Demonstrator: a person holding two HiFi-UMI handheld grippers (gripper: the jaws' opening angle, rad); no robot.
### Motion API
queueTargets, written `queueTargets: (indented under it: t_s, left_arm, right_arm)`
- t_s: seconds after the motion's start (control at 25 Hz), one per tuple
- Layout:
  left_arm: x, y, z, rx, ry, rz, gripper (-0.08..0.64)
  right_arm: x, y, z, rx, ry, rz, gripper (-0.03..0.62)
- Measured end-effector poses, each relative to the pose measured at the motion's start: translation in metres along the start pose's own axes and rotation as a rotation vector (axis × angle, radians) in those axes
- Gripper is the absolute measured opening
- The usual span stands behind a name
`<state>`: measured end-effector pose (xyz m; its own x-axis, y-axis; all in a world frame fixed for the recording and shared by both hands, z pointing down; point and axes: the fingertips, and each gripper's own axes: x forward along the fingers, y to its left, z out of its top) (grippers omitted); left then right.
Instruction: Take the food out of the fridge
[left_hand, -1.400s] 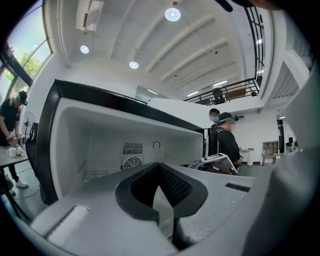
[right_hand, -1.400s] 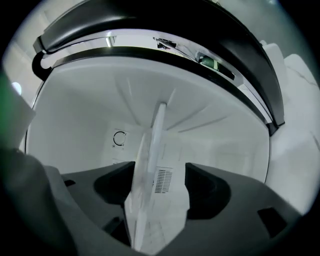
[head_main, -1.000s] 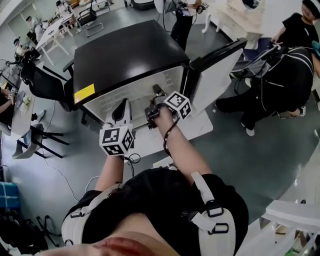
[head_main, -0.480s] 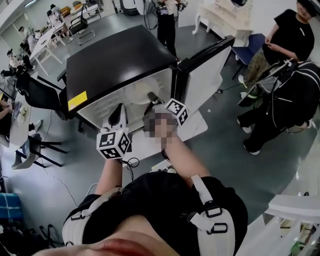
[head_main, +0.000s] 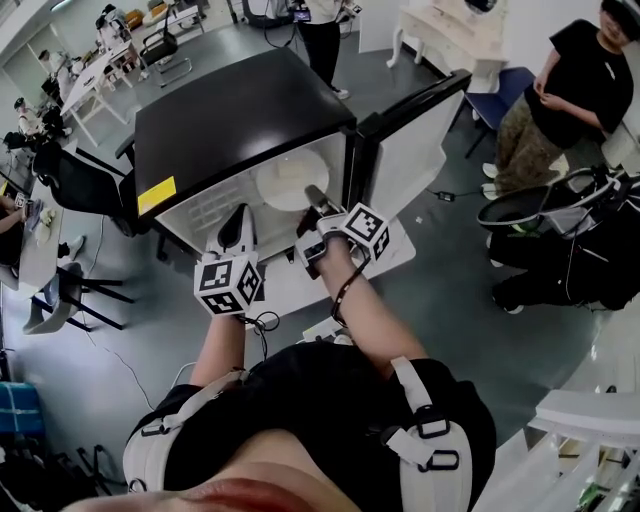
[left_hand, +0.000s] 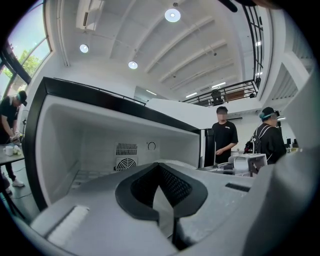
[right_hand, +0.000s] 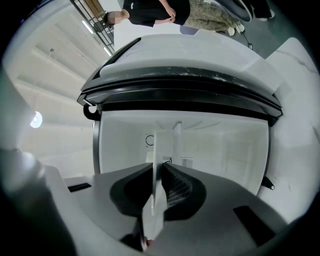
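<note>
**The right gripper (right_hand: 157, 167) pinches a round white plate (head_main: 285, 182)**

Its jaws are closed on the rim, with the plate inside the open black-topped white fridge (head_main: 240, 110). The left gripper (left_hand: 160, 170), jaws together and empty, points into the same compartment. Only the head view shows the plate's face; any food there is unclear.

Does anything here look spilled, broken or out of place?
Nothing looks spilled or broken. The fridge has its door open, and the right gripper pinches the rim of a white plate inside. One oddity: the plate looks bare, with no food that I can make out.
</note>
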<state>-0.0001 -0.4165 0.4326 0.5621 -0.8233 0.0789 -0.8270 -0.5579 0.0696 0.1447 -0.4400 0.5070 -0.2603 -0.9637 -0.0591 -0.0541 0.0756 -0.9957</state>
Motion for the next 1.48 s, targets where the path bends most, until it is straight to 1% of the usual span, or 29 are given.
queueTargets:
  t_s: [0.16, 0.32, 0.68, 1.2, 1.48]
  left_arm:
    - [-0.007, 0.005, -0.006, -0.009, 0.007, 0.012, 0.002]
    - [-0.013, 0.009, -0.007, -0.028, 0.002, 0.019, 0.002]
    - [-0.03, 0.005, -0.015, -0.034, 0.008, 0.009, 0.002]
    - [-0.044, -0.003, -0.007, -0.022, 0.001, -0.008, 0.002]
    - [-0.049, -0.004, -0.007, -0.021, 0.002, -0.014, 0.003]
  right_arm:
    - [-0.02, 0.012, -0.005, -0.007, 0.016, 0.012, 0.037]
    - [-0.04, 0.018, -0.002, 0.014, 0.006, 0.023, 0.035]
    - [-0.076, 0.019, -0.006, 0.032, -0.028, -0.007, 0.035]
    - [-0.08, 0.031, -0.017, 0.025, -0.032, 0.022, 0.035]
    - [-0.079, 0.03, -0.023, 0.016, -0.02, 0.037, 0.035]
